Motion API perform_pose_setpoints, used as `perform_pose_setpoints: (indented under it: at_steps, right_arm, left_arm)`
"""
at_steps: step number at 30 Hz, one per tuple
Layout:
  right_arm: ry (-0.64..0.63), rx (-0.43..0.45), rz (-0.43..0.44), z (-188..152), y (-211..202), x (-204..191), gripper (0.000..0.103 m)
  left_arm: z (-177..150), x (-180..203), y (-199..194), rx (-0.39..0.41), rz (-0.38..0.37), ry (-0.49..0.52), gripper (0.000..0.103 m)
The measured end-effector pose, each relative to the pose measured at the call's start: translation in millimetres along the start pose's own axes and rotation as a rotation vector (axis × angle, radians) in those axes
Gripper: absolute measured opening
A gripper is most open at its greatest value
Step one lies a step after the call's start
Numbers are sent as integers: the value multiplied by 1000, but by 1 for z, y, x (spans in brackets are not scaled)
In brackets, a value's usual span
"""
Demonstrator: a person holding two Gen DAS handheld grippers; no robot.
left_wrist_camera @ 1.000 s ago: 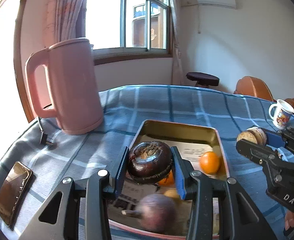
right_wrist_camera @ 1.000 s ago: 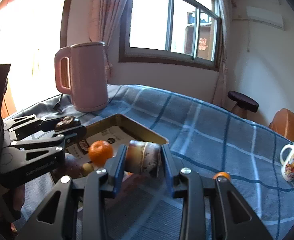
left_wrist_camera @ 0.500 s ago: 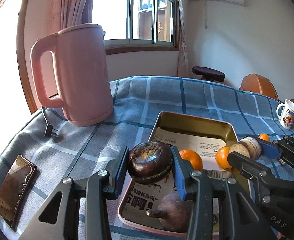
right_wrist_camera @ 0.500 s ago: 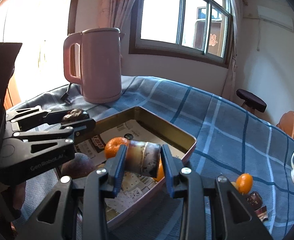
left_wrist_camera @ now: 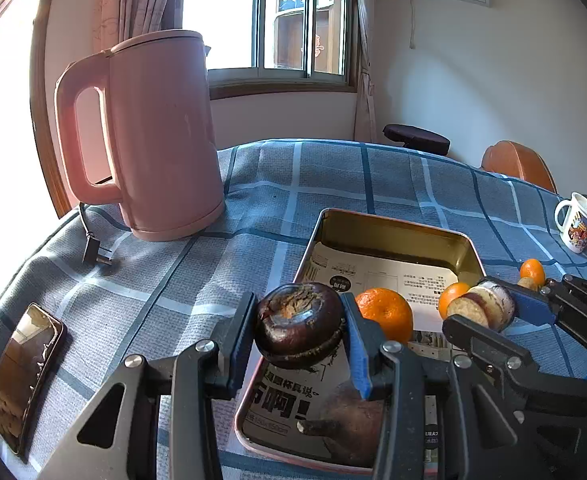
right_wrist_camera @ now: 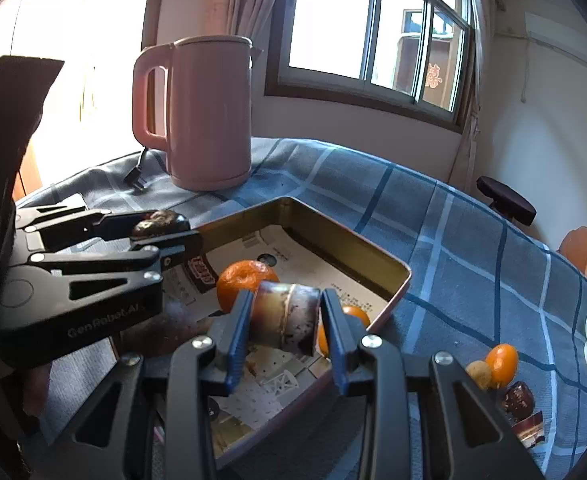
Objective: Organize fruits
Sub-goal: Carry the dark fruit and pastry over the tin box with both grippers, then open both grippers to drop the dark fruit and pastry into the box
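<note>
Since a second ago both my tongs have swung over the tray [left_wrist_camera: 389, 236]. My left tongs [left_wrist_camera: 299, 330] clamp a dark fruit [left_wrist_camera: 299, 322], my right tongs [right_wrist_camera: 285, 318] a pale chunk [right_wrist_camera: 285, 316], poised for dropping in (frame centre). Inside the tray: two oranges [left_wrist_camera: 385, 312], one brown fruit [left_wrist_camera: 353, 424]; lower right of the right view, one more orange [right_wrist_camera: 501, 364].

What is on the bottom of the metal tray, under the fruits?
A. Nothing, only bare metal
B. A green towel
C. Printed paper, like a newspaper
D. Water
C: sheets of printed paper with text and pictures line the floor of the metal tray, and the orange lies on them.
</note>
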State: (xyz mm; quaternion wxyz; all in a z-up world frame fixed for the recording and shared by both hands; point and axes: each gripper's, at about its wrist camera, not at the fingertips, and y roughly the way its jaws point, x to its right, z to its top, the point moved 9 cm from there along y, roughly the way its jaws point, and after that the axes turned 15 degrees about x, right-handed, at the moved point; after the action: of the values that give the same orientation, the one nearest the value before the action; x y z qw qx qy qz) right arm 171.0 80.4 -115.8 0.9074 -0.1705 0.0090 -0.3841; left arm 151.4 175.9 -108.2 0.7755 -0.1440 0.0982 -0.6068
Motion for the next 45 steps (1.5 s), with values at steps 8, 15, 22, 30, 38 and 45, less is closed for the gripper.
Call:
perform_pose_setpoints:
  at_steps: [8,15,22,30,38,45]
  right_arm:
    - [-24,-17,2,-5,5,-5,37]
    - [-28,-33,7,-10,8,-7,37]
    - [-43,-53,16,-13,10,-12,37]
    - [-54,-45,14,-13,10,-14,71]
    - [-3,-10,-48,-10,-15,14,75]
    - [50,7,-196,-21,-69,89,81]
  left_arm:
    - [0,0,1,3,2,9,43]
    - [0,3,3,1,-5,29,43]
    - [0,4,3,1,-4,33,44]
    - [4,11,-5,12,-51,1,55]
    - [23,22,-27,80,-63,-11,73]
    - [33,63,-38,105,-114,28,73]
